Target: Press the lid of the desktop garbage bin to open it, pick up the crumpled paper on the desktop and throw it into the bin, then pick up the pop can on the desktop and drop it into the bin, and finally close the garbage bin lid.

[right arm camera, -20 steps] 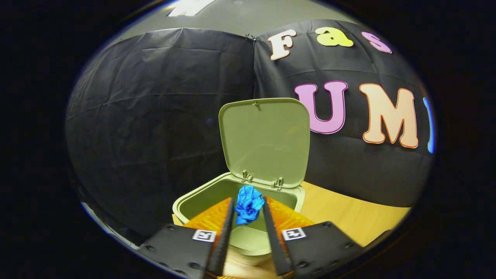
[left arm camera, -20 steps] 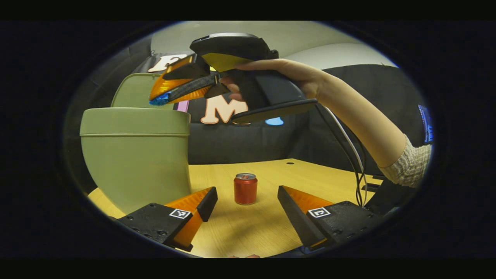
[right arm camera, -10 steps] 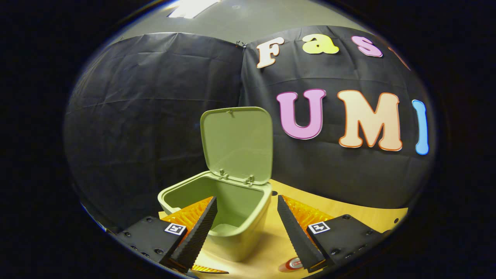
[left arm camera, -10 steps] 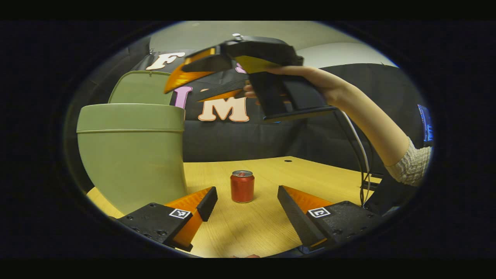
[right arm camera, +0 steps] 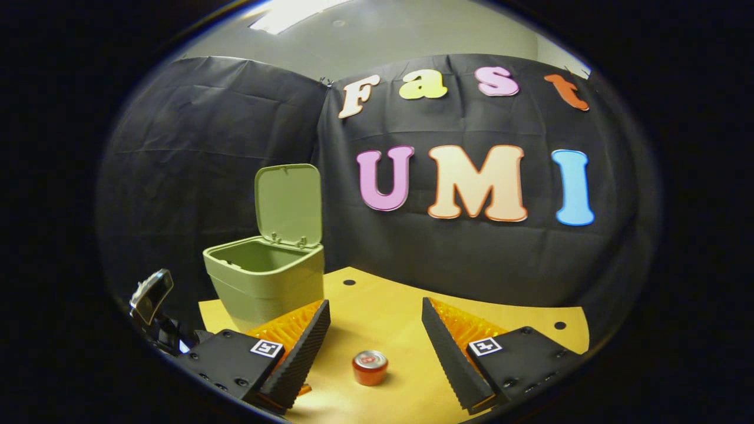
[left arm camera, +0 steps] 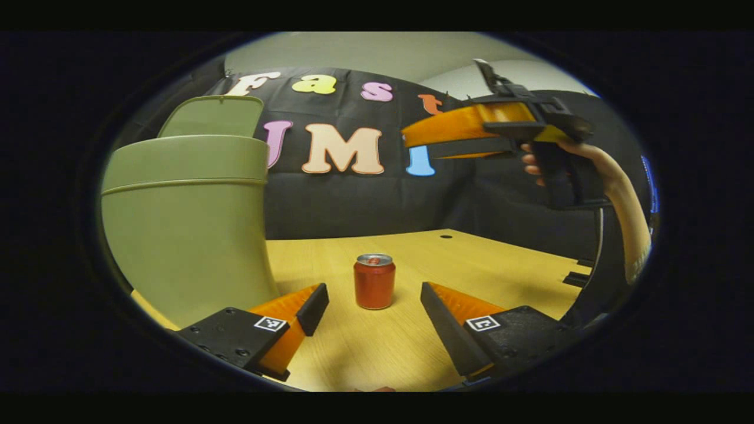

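Can (left arm camera: 374,281) between wide-open, empty left tongs (left arm camera: 372,301)

The bin (right arm camera: 265,285) is a plain pale green all over, and its raised lid (right arm camera: 288,203) is the same pale green inside. The can (left arm camera: 374,281) is red down its side with a silver top; from above, in the right gripper view, its top (right arm camera: 370,360) looks silver ringed with red. The table (left arm camera: 383,347) is light yellowish wood with a fine grain and a few small dark round holes (right arm camera: 349,282). The far wall is black cloth (right arm camera: 206,147), creased.
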`<control>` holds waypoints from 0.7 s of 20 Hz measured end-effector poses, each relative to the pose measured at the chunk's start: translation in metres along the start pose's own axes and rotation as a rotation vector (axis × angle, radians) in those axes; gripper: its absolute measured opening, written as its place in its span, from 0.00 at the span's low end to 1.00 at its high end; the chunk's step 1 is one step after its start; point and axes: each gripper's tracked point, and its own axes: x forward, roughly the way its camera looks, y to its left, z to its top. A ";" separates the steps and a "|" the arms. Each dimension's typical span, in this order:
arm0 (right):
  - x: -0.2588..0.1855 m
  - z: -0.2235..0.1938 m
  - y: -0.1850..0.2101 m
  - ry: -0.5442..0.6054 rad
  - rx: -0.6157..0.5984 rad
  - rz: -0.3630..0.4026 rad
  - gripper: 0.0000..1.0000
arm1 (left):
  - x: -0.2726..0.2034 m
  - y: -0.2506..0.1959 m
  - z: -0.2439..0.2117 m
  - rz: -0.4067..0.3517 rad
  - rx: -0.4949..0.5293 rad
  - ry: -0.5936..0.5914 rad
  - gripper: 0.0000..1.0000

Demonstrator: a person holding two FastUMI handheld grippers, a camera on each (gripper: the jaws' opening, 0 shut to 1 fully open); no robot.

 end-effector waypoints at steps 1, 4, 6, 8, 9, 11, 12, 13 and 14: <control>-0.010 -0.010 -0.010 -0.008 0.001 -0.028 0.98 | 0.008 -0.002 0.000 -0.003 0.005 0.007 0.94; -0.038 -0.045 -0.027 -0.014 0.028 -0.080 1.00 | 0.032 0.000 -0.008 0.023 0.015 0.052 0.96; -0.058 -0.066 -0.037 -0.016 0.050 -0.111 1.00 | 0.048 0.003 -0.010 0.041 0.018 0.061 0.94; -0.074 -0.088 -0.047 -0.011 0.070 -0.150 0.98 | 0.061 0.006 -0.014 0.053 0.019 0.078 0.94; -0.079 -0.097 -0.052 -0.012 0.078 -0.169 0.98 | 0.067 0.007 -0.015 0.057 0.018 0.085 0.94; -0.088 -0.112 -0.057 -0.008 0.085 -0.196 0.98 | 0.075 0.009 -0.019 0.063 0.011 0.098 0.94; -0.092 -0.117 -0.059 -0.007 0.082 -0.210 0.98 | 0.077 0.009 -0.019 0.066 0.011 0.101 0.95; -0.096 -0.124 -0.063 -0.005 0.078 -0.223 0.98 | 0.080 0.009 -0.019 0.070 0.013 0.104 0.95; -0.098 -0.129 -0.065 -0.005 0.075 -0.235 0.98 | 0.085 0.011 -0.020 0.074 0.015 0.106 0.95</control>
